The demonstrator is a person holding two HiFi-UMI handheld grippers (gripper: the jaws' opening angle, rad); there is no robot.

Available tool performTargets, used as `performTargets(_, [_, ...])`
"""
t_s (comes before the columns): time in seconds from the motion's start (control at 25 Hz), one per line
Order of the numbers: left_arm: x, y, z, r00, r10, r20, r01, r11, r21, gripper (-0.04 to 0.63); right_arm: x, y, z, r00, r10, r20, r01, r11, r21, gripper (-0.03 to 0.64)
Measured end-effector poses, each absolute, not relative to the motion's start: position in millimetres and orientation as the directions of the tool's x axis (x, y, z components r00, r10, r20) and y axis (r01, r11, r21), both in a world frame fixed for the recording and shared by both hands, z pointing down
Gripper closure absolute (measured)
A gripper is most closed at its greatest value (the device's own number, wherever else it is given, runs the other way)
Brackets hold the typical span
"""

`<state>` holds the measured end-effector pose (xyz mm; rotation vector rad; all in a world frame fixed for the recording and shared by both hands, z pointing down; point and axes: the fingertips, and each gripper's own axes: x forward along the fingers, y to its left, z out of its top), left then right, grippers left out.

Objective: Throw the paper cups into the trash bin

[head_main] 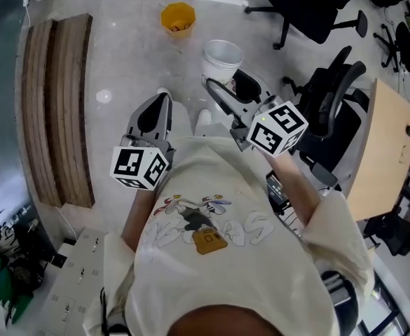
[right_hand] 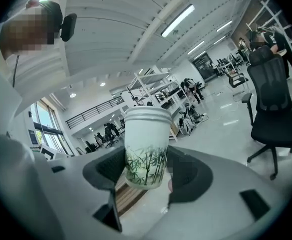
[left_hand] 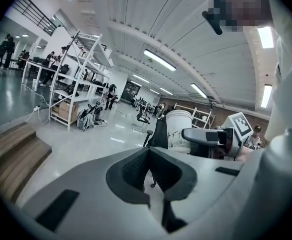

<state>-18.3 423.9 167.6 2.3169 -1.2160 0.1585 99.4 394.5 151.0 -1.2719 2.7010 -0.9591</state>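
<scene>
Grey polished floor (head_main: 120,54) underfoot, with a black office chair (head_main: 310,5) right of the jaws. We note the right gripper (right_hand: 146,160) has its jaws clamped on an upright white paper cup with green bamboo print (right_hand: 146,134). Left gripper (left_hand: 149,156): jaws together, nothing between them. A small yellow trash bin (head_main: 177,17) stands on the floor well beyond both jaws.
</scene>
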Motion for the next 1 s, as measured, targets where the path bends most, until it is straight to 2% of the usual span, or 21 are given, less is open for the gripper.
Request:
performTargets(0.28, [-31.6,336.9,188.8,0.627,-0.709,0.323,-0.763,-0.476,0.436,0.590,80.8,315.7,166.2,-0.648,-0.703,0.292,-0.732,0.468,-0.496,0.350])
performTargets(0.6, [-82.4,189.0,178.5,0.664,-0.685,0.301,-0.734,-0.518,0.439,0.589,33.4,180.8,176.2,-0.627,-0.694,0.353,-0.764,0.461,-0.451,0.350])
performTargets(1.0, [-101.6,104.5,201.9,0.666,-0.655,0.357,-0.734,-0.489,0.471,0.590,2.1,90.7,205.3,-0.618,-0.651,0.440,-0.781,0.444,-0.440,0.350])
